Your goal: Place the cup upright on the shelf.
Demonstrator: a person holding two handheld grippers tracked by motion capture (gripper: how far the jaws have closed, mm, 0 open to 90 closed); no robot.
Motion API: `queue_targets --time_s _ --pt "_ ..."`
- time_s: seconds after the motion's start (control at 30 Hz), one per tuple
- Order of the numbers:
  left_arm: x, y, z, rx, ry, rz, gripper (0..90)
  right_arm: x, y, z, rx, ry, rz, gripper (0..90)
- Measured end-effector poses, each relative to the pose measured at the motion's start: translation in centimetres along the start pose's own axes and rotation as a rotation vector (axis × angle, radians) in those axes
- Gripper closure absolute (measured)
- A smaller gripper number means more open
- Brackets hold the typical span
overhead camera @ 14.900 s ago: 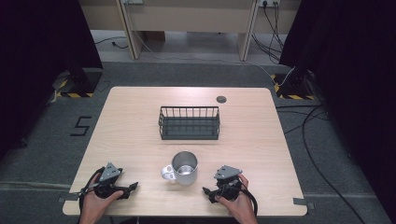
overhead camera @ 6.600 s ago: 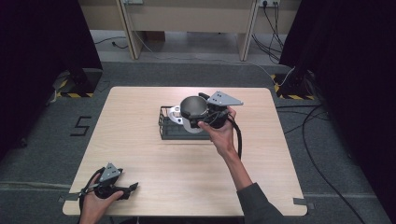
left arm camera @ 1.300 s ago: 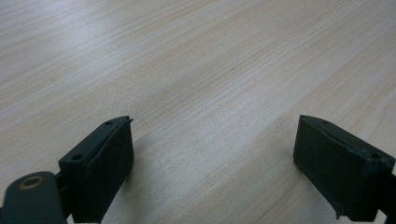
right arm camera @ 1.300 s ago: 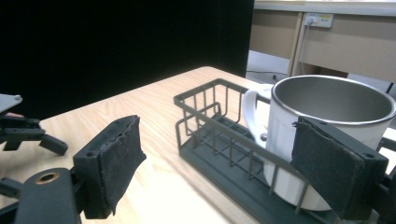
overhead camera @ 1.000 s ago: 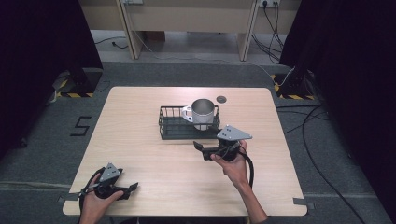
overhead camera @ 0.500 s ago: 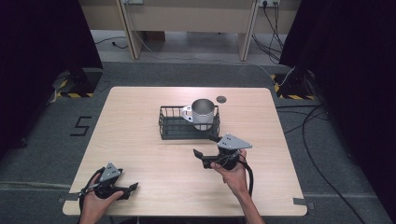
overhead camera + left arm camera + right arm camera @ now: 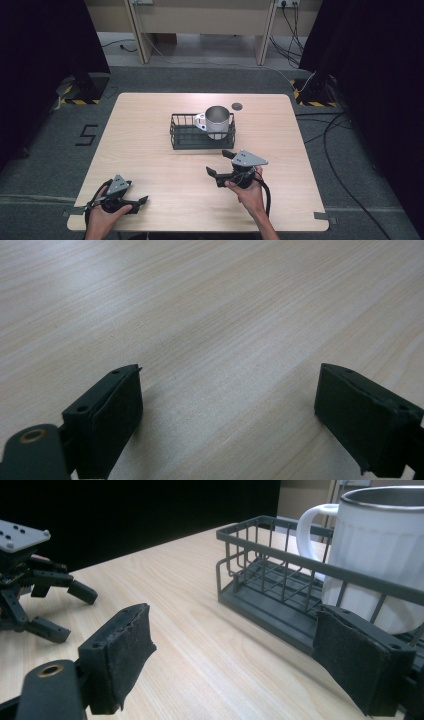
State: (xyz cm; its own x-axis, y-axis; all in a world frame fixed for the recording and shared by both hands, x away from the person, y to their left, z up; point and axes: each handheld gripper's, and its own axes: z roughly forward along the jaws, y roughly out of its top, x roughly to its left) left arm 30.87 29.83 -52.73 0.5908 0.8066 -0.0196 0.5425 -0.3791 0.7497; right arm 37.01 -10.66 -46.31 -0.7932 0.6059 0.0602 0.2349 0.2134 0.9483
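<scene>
A metal mug (image 7: 218, 120) with a white ribbed outside, a white handle and a bare steel rim is standing upright in the right end of a dark wire basket (image 7: 186, 137) at the middle of the wooden table (image 7: 145, 120), its handle pointing left. The right gripper (image 7: 221, 162) is hovering just in front of the basket, jaws spread wide and holding nothing. The left gripper (image 7: 139, 204) is resting at the table's near left corner, jaws wide apart and empty too.

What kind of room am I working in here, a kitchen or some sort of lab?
Most likely a lab or recording studio, not a kitchen: black curtains flank the wooden table, cables trail over grey carpet, and hazard-striped stand bases sit beside it. A metal mug stands in a wire basket.
</scene>
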Motion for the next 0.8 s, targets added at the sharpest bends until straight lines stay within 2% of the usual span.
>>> queue_targets --time_s 0.17,0.63,0.8 --pt "0.0 0.0 0.0 -0.001 -0.001 -0.001 11.3 0.3 -0.1 -0.1 -0.005 0.009 -0.005 15.9" --pt "0.0 0.0 0.0 -0.001 -0.001 -0.001 11.3 0.9 -1.5 0.0 0.043 0.021 -0.001 15.5" --pt "0.0 0.0 0.0 0.0 -0.001 0.0 11.3 1.0 -2.2 -0.1 0.055 0.023 0.014 15.4"
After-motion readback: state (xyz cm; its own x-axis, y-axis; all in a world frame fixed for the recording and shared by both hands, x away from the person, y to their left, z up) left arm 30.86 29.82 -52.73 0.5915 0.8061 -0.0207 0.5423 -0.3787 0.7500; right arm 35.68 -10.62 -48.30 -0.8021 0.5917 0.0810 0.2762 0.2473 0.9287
